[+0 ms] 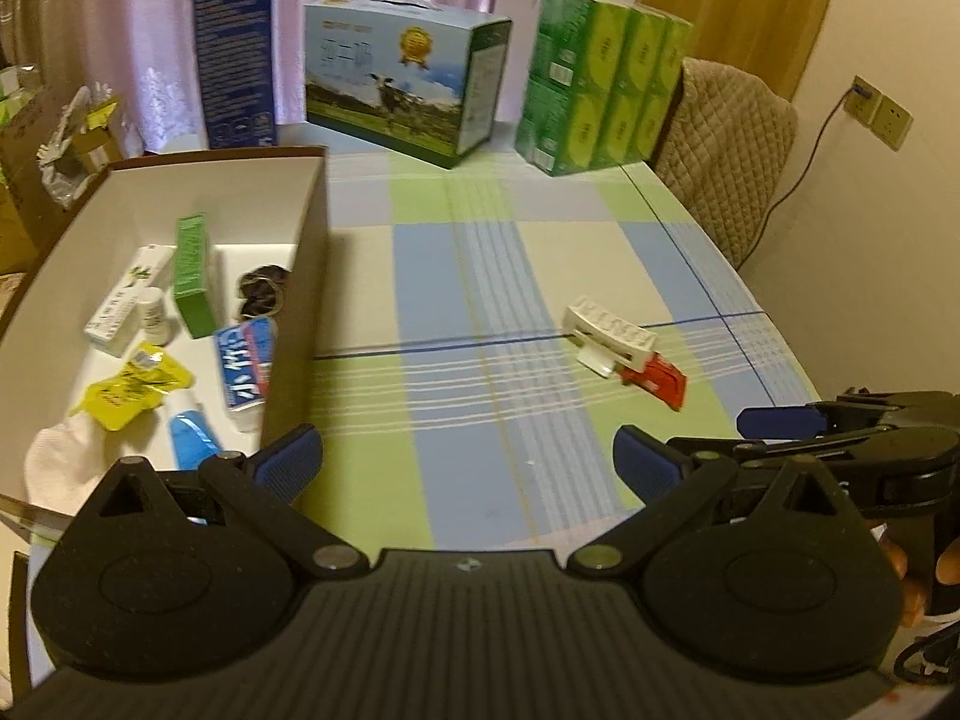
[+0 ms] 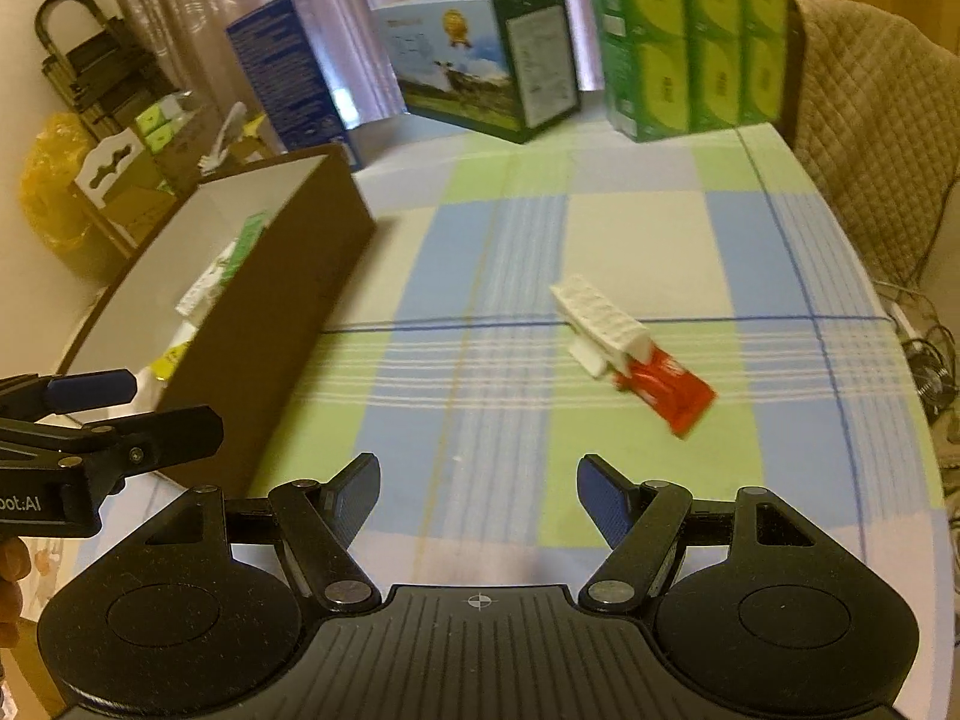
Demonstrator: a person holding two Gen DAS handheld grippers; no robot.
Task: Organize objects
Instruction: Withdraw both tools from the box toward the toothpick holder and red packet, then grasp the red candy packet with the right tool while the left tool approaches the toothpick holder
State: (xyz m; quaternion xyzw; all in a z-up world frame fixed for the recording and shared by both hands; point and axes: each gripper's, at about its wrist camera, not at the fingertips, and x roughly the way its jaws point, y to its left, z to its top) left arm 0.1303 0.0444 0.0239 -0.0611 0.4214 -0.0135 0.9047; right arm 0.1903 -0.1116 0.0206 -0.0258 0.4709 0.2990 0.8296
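Left to right. Brown box, white inside, sits on the left part of the worktop. Lying in it: white carton, small white bottle just beside it, green carton, dark tangled item against the right wall, blue-white-red tube, yellow sachet, white cloth in the near corner, blue item partly hidden behind the left finger.

Left claw: fingers spread wide, nothing between them, low over the checked cloth just right of the box's near corner. In the right wrist view it shows from the side at the left edge, beside the box wall.

Mid-worktop, well apart from the box: white clip on the end of a red sachet, lying flat on the cloth, ahead of both claws. Not in the box.

Right claw: fingers apart, empty, pointing towards the clip and sachet, not touching. In the left wrist view it enters from the right edge.

Back edge of the worktop: tall blue box, carton with a cow picture, green tissue multipack. Quilted chair back on the far right.
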